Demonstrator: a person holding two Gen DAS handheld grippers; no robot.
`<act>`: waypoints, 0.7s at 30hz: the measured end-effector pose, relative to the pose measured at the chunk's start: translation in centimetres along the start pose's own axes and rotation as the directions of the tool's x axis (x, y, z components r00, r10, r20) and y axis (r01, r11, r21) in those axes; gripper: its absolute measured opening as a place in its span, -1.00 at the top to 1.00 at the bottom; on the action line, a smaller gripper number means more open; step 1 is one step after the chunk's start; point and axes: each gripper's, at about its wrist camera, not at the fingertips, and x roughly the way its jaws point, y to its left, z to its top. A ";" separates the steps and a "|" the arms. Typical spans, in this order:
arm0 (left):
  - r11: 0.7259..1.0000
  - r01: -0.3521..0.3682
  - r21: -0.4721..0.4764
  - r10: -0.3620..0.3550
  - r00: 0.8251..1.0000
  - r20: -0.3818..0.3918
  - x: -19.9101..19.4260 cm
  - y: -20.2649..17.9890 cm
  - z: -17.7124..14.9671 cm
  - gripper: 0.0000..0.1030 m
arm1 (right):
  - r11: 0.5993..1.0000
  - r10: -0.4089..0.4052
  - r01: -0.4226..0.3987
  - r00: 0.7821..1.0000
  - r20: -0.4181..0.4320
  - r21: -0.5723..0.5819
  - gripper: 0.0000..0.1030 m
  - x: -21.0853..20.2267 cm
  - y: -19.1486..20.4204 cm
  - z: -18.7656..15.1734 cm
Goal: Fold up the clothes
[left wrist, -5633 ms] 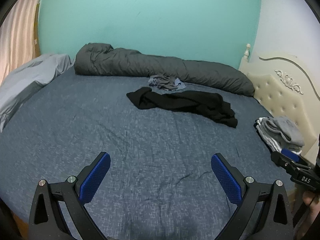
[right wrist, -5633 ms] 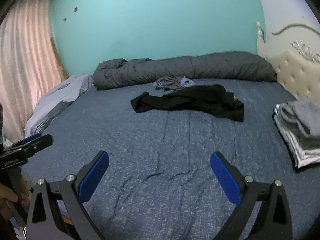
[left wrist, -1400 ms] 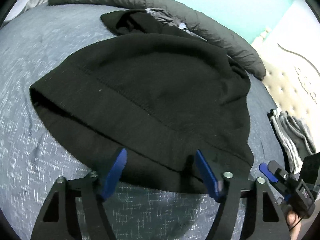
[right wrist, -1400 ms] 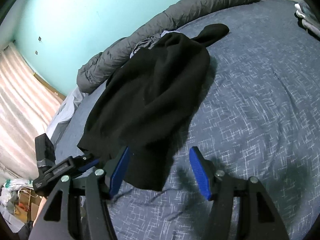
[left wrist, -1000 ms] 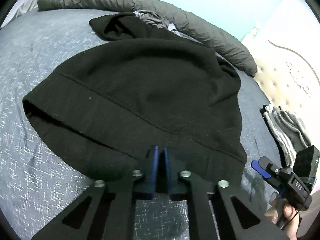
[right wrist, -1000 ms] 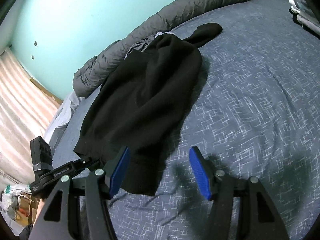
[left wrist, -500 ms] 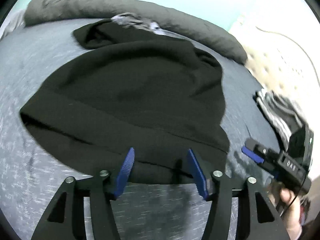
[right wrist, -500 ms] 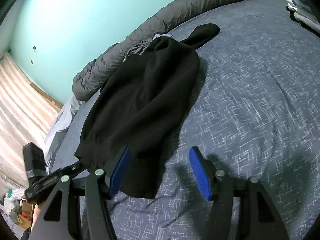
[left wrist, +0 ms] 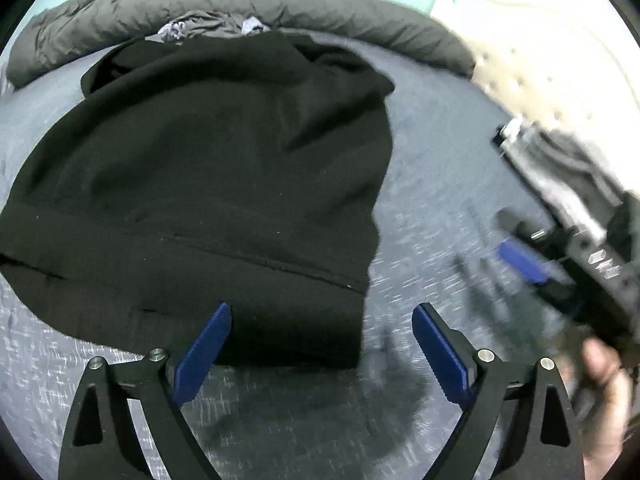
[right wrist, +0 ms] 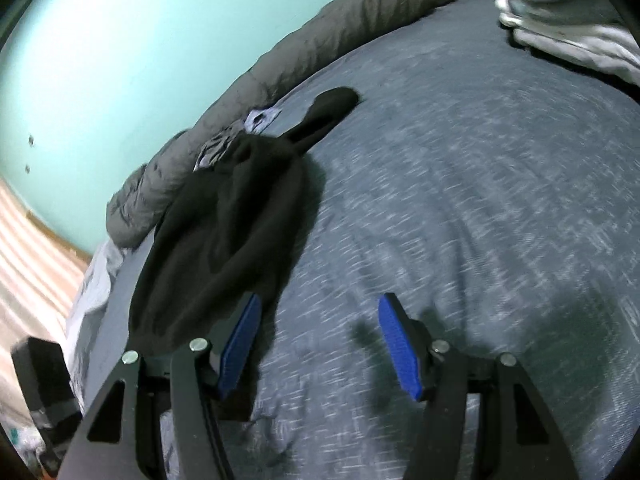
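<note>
A black sweatshirt [left wrist: 208,184] lies spread on the blue bedsheet [left wrist: 432,184], hem toward me and a sleeve [right wrist: 328,112] stretched toward the far side. My left gripper [left wrist: 322,352] hovers over the hem's right corner. Its jaws are opening wide, with the hem lying loose between the pads and neither one pressing on it. In the left wrist view my right gripper [left wrist: 520,260] shows blurred at the right, held by a hand [left wrist: 600,392]. My right gripper [right wrist: 320,344] stands open over bare sheet. The sweatshirt [right wrist: 224,240] ends just beside its left finger [right wrist: 240,344].
A rolled grey duvet [left wrist: 240,4] lines the far edge of the bed, with a crumpled grey-blue garment [left wrist: 208,28] against it. Folded grey clothes [right wrist: 580,20] sit at the right by the cream headboard [left wrist: 560,60]. A light grey pillow [right wrist: 92,280] lies far left.
The left gripper, shut on the hem a second ago, has let it go and opened wide while sliding right along the hem. The right gripper has swung right, away from the sweatshirt.
</note>
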 end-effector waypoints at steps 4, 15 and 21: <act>0.998 -0.051 0.026 0.052 0.998 -0.035 0.8 0.8 0.5 0.13 | 0.999 0.004 -0.005 0.999 0.034 0.032 -0.21 -0.9 -0.7 0.5; 0.991 -0.133 0.013 0.132 0.988 0.085 -7.8 6.5 2.7 0.86 | 0.998 0.045 -0.046 0.999 0.027 0.045 -0.21 -0.8 -0.3 0.4; 0.969 -0.166 -0.183 0.193 0.971 0.142 -15.0 16.1 3.9 0.87 | 0.998 0.058 -0.058 0.998 0.021 0.009 -0.21 -0.5 1.2 0.0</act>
